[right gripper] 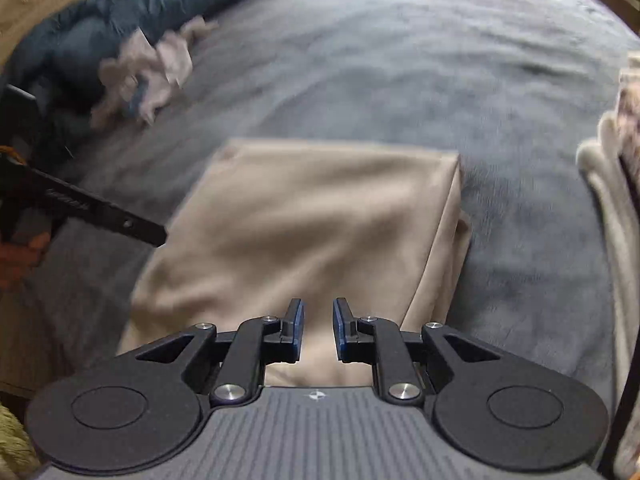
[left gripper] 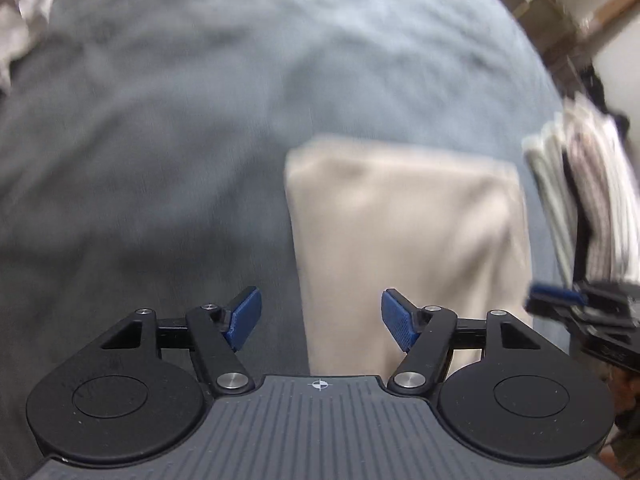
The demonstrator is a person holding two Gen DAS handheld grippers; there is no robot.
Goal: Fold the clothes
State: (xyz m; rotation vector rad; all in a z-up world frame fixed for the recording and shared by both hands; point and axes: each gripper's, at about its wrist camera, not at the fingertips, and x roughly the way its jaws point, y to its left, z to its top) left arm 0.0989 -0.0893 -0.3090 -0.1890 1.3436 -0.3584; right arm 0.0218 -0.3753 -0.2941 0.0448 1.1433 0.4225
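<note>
1. A beige garment (right gripper: 320,224) lies folded into a neat rectangle on a blue-grey blanket (right gripper: 400,60) that covers the whole work surface.
2. The left gripper (left gripper: 321,320) hovers above the near left edge of the folded piece, its blue pads (left gripper: 246,316) spread wide with nothing between them.
3. The right gripper (right gripper: 318,330) sits over the near edge of the same garment; its jaws stand a narrow gap apart, and only cloth shows behind that gap, so it grips nothing.
4. In the left wrist view the beige garment (left gripper: 404,248) fills the middle right, and the right gripper (left gripper: 576,308) shows at the frame's right edge (blurred, so its finger spacing cannot be read there).
5. In the right wrist view the left gripper (right gripper: 100,210) reaches in from the left as a dark bar just beside the garment's left side, with a hand (right gripper: 20,256) behind it.
6. A stack of folded clothes (left gripper: 588,200) stands to the right of the beige piece, near it but apart; the stripes on it seem to be layered edges.
7. A crumpled pale garment (right gripper: 148,76) lies well apart at the far left of the blanket, against a rolled dark-blue cover (right gripper: 120,20).
</note>
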